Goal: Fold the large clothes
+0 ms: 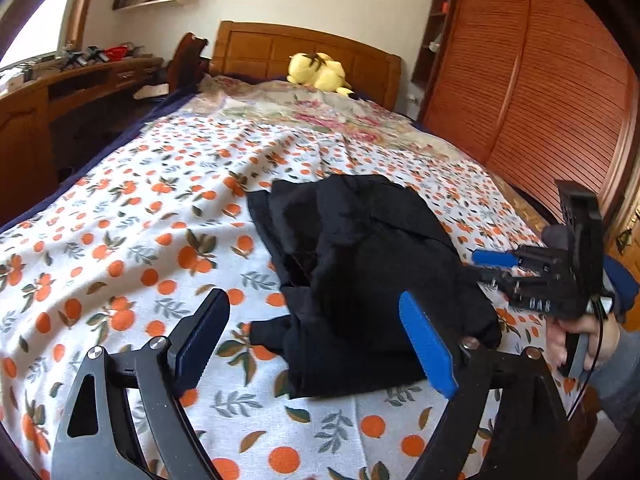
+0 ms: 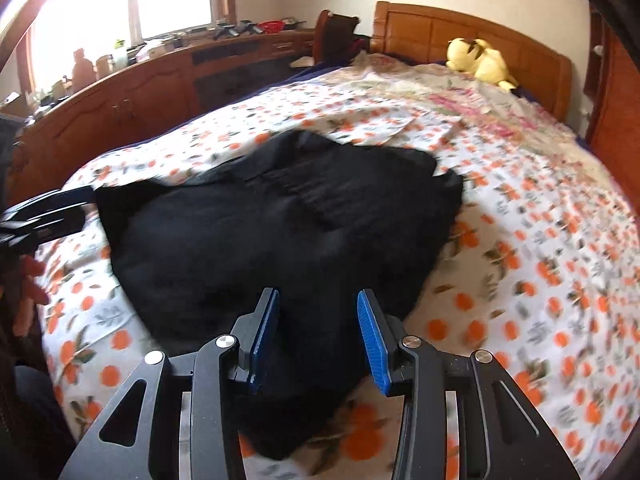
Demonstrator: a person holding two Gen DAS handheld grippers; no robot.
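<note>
While lying bunched on the orange-print bedsheet (image 1: 120, 240), black garment (image 1: 360, 256) there in a rumpled heap, mid-bed, folds piled over one another. Left gripper (image 1: 316, 344) low over the near edge of the cloth, blue pads (image 1: 428, 348) spread wide, nothing between them, just dark fabric and sheet showing through the gap. Over on the right side, right gripper (image 1: 492, 266) coming in flat from the side, tips at the garment's edge; from this view, hard to tell the gap between its fingers. Hand (image 1: 580, 340) wrapped around its handle.

From the right wrist camera, right gripper (image 2: 318, 334) parted as well, pads (image 2: 372, 340) standing apart with the black garment (image 2: 280, 232) beneath and ahead, not pinched. Picture a little smeared here. Left gripper (image 2: 52, 208) just peeking in at the far left edge, right beside the cloth's corner.

Up at the wooden headboard (image 1: 280, 52), yellow plush toy (image 1: 320, 72) resting by the floral cover (image 1: 320, 116).
</note>
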